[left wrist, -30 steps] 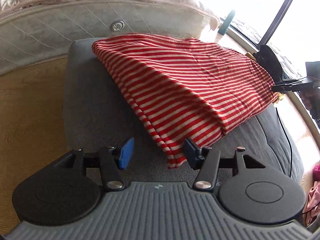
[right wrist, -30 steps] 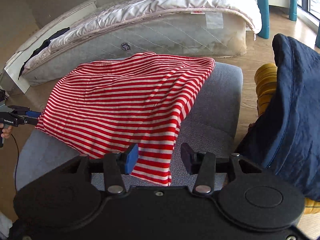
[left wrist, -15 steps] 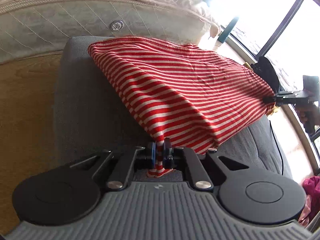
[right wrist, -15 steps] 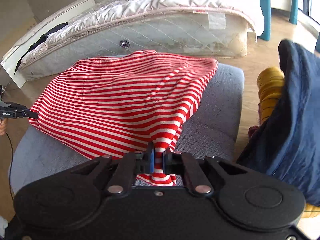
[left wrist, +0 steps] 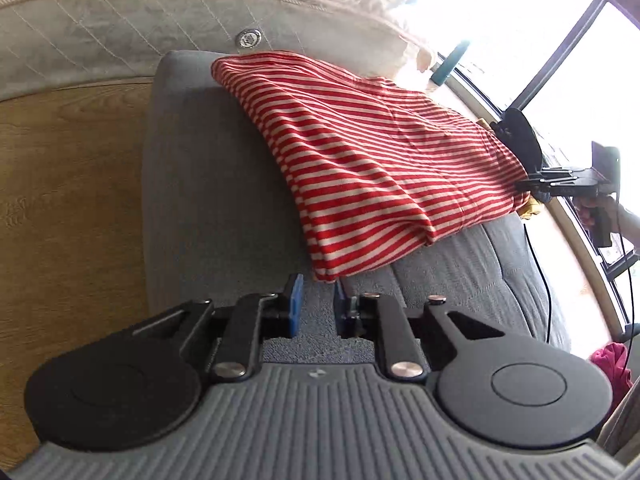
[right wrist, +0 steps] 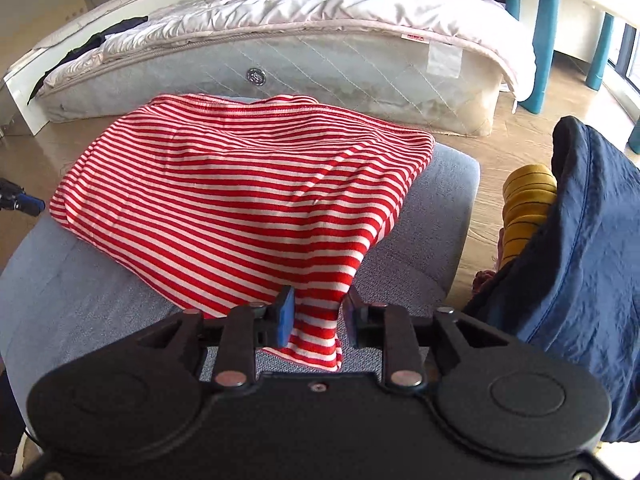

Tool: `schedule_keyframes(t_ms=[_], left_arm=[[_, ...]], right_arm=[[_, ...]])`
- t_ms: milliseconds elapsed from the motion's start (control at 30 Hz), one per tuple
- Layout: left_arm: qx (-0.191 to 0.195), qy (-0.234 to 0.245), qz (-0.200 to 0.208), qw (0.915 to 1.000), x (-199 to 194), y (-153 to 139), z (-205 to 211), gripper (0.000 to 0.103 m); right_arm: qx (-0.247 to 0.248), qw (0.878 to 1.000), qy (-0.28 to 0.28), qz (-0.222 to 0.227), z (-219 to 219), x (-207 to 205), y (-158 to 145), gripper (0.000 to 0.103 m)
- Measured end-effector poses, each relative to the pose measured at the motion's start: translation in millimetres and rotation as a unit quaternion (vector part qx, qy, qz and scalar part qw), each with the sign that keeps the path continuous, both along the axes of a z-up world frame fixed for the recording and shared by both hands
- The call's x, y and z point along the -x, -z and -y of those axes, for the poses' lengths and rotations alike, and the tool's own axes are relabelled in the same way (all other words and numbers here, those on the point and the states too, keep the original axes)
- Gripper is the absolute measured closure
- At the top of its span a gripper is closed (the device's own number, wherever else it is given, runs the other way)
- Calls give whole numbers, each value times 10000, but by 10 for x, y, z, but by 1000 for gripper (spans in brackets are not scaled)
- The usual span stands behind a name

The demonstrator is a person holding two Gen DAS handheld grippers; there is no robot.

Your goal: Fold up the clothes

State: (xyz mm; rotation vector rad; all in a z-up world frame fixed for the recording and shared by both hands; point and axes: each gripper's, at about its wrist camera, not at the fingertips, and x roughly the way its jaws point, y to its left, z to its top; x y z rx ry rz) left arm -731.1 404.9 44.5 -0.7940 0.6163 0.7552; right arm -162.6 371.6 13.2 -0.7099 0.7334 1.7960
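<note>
A home bedroom: a quilted mattress [right wrist: 320,64] with rumpled bedding [right wrist: 288,8] lies on wood flooring [left wrist: 60,184], directly behind a grey upholstered seat [right wrist: 432,232].

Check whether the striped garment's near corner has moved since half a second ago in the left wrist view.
Yes. The striped garment corner has left the left gripper, which has opened, and now lies just beyond the fingertips on the grey cushion.

Left wrist view: low and close over one end of the grey cushion [left wrist: 208,200], facing along it toward the window [left wrist: 580,52].
Right wrist view: close at the cushion's opposite end, facing the mattress [right wrist: 360,64].
Shared: cushion, striped garment [right wrist: 240,208], mattress side.
</note>
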Motion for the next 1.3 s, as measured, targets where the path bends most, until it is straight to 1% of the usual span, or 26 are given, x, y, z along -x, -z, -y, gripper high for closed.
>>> schedule_keyframes(t_ms=[67, 167, 267, 300, 333, 367, 400, 500, 567, 600, 633, 700, 767, 800, 833, 867, 933, 1000, 1033, 1067, 1133, 1167, 1200, 1233, 1267, 1300], left_arm=[[-168, 114, -132, 9997, -120, 4, 60, 58], [-290, 206, -15, 9994, -232, 33, 68, 58], [-125, 47, 15, 9999, -322, 134, -25, 59], [-50, -7, 13, 10000, -336, 169, -47, 70], [24, -60, 12, 10000, -349, 204, -70, 84], [21, -58, 33, 10000, -342, 213, -81, 94], [10, -51, 56, 10000, -332, 219, -90, 97], [-215, -77, -373, 9990, -129, 134, -111, 100], [-117, -191, -588, 9980, 2, 132, -143, 100], [-82, -242, -566, 9981, 54, 125, -140, 100], [-66, -267, -386, 9989, 104, 103, -116, 100], [-109, -343, 10, 9994, 182, 43, -46, 99], [-130, -166, 81, 9997, 115, 9, 10, 99], [-138, -71, 110, 9998, 79, -7, 37, 98], [-176, 152, 39, 9997, -11, -21, 62, 95], [-225, 373, -86, 9990, -119, -29, 80, 93], [-356, 800, -203, 9960, -301, -56, 113, 92], [-566, 1064, -364, 9920, -449, -97, 145, 85], [-673, 1193, -446, 9896, -522, -118, 160, 84], [-681, 1234, -461, 9889, -538, -159, 111, 81], [-679, 1300, -481, 9880, -562, -245, 2, 80], [-655, 1315, -655, 9870, -590, -299, -103, 78], [-666, 1381, -822, 9848, -613, -360, -212, 74], [-691, 1429, -939, 9828, -634, -408, -309, 70], [-688, 1418, -1098, 9814, -680, -484, -468, 60], [-636, 1400, -1203, 9807, -736, -541, -600, 53]], right_arm=[[61, 9999, 25, -87, 28, 13, -2, 71], [121, 9999, -45, -37, 75, 86, 12, 71], [114, 9998, -124, 70, 113, 140, 16, 69], [104, 9998, -126, 91, 118, 148, 18, 69], [97, 9999, -102, 81, 117, 146, 20, 69], [103, 9999, -80, 60, 112, 140, 25, 69], [102, 9999, -51, 57, 108, 135, 32, 69], [90, 9998, 27, 169, 97, 97, 70, 70], [108, 9997, 62, 228, 97, 70, 94, 70], [65, 9996, 82, 250, 105, 69, 83, 70], [-65, 9994, 110, 311, 134, 96, 40, 70], [-527, 9974, -60, 480, 250, 263, -126, 70], [-930, 9931, -431, 561, 370, 494, -285, 67], [-1086, 9901, -692, 556, 427, 639, -357, 64], [-1116, 9876, -996, 487, 469, 822, -407, 60], [-1071, 9845, -1326, 401, 509, 1027, -441, 59], [-842, 9786, -1864, 227, 541, 1391, -419, 59], [-593, 9712, -2305, 136, 559, 1734, -342, 59], [-538, 9679, -2449, 176, 569, 1883, -288, 59], [-573, 9654, -2532, 255, 597, 2064, -228, 60], [-698, 9615, -2623, 430, 652, 2385, -112, 60], [-800, 9602, -2623, 534, 663, 2531, -58, 60], [-906, 9584, -2623, 662, 672, 2674, -5, 61], [-1033, 9548, -2634, 910, 673, 2821, 50, 62], [-1176, 9490, -2660, 1217, 674, 3006, 122, 62], [-1322, 9426, -2678, 1494, 677, 3180, 188, 64]])
